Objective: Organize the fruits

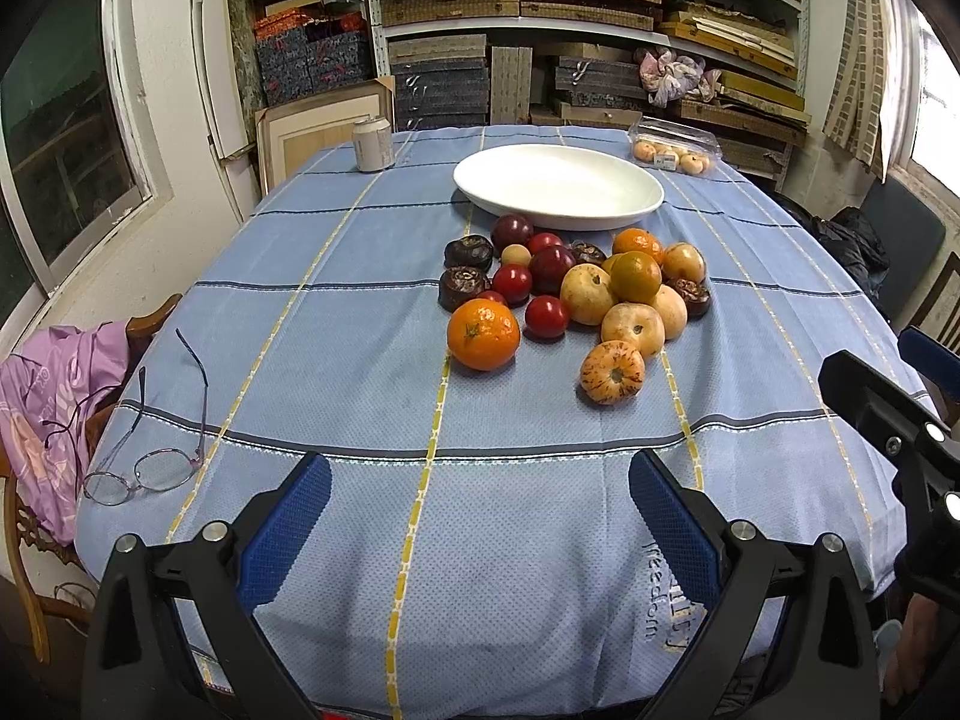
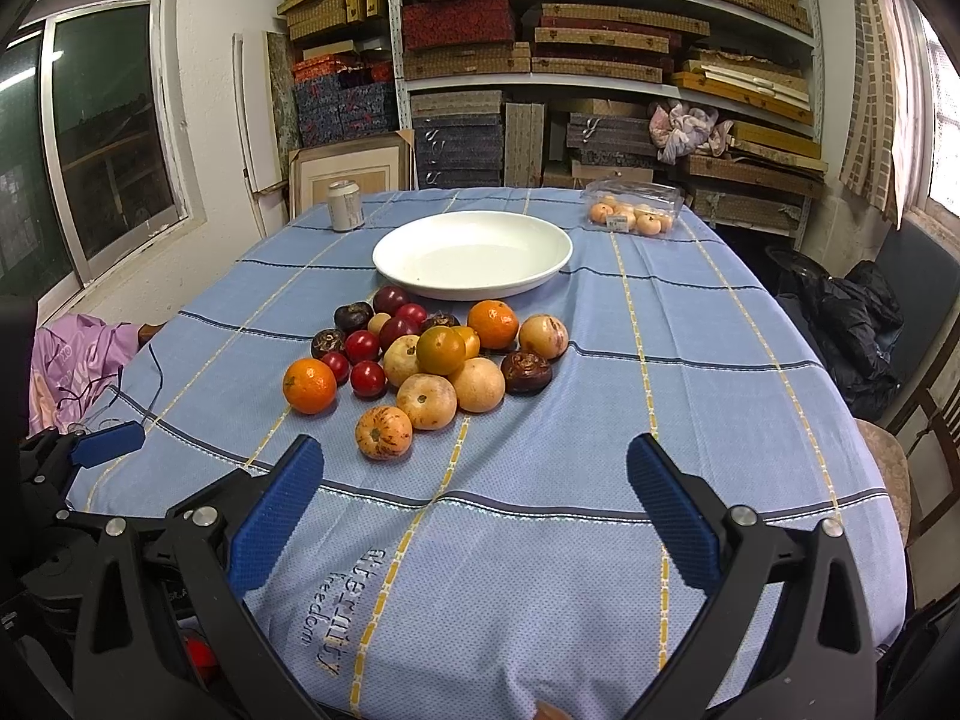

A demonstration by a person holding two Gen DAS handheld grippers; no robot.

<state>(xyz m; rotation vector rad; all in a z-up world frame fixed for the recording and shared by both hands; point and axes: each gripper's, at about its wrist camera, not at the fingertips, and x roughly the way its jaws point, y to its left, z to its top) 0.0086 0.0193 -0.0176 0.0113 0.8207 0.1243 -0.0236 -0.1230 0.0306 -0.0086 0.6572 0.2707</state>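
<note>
Claws sat at the bottom of both wrist views: the left claw (image 1: 480, 516) and the right claw (image 2: 474, 498) were each spread wide with nothing between the blue pads, hovering over the near edge of the table (image 1: 360, 396). No fruit had been picked, so the task looked to be at its very start.

Just past the claws, in the middle of each frame, lay the fruit pile (image 2: 432, 360), touching and partly stacked. Behind it stood the empty white dish (image 2: 474, 252), the likely destination. The next move probably called for taking an outlying piece, such as the striped fruit (image 2: 384, 432) or the orange (image 2: 309, 385), to avoid rolling the heap.

Embroidered on the cloth near the lower centre was the word "freedom" (image 2: 322, 606); the larger word beside it was not clearly legible.
</note>
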